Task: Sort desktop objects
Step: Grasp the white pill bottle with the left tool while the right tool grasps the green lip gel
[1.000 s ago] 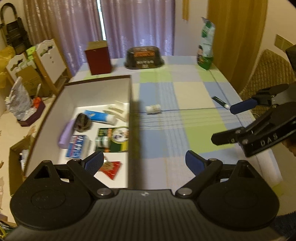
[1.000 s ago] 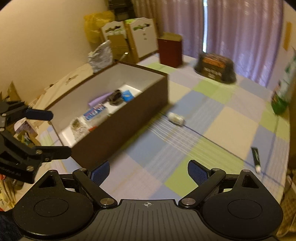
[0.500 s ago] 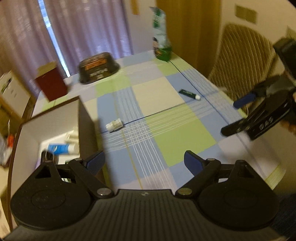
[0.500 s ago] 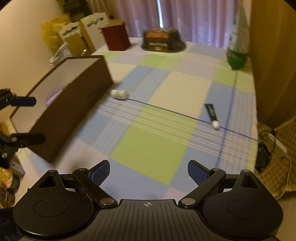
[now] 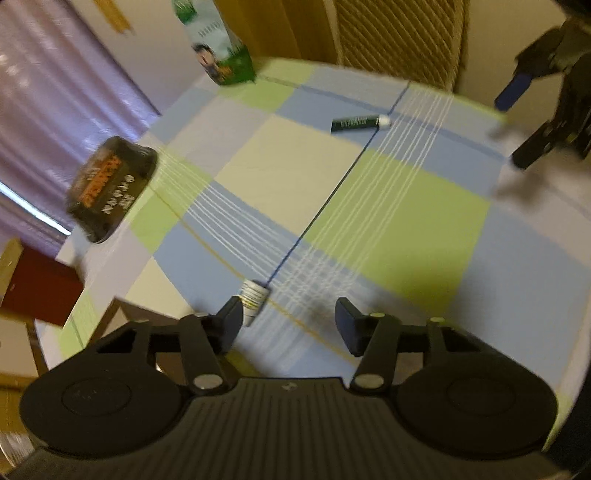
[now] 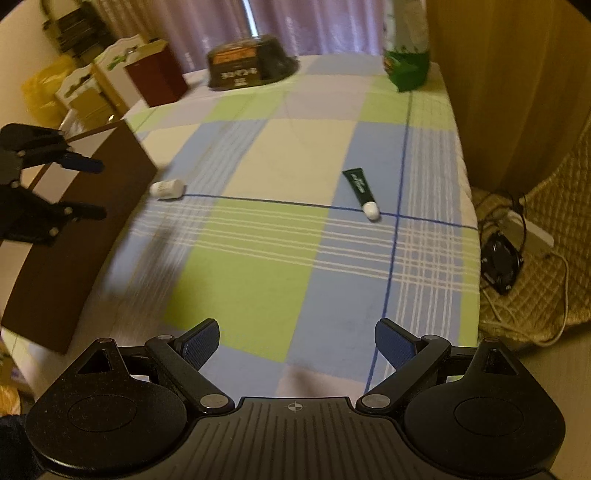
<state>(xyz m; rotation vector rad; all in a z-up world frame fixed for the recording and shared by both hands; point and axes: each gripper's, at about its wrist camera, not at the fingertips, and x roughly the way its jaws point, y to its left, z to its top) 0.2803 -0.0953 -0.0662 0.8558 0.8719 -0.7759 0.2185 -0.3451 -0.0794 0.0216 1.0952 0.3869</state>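
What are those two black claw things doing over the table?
A person is tidying the checked table with two grippers. Both the left gripper and the right gripper are open and empty. A small white bottle and a dark green tube lie loose beside the brown box.

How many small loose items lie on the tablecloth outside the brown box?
2: a white bottle beside the brown box, and a dark green tube nearer the table's right edge. The box may hide more.

A lived-in home room: mauve pleated curtains [image 6: 295,18] behind a worktop under a blue, green and cream checked cloth [image 6: 280,155], a woven wicker chair [image 5: 399,40], and tangled cables on the floor [image 6: 517,236].
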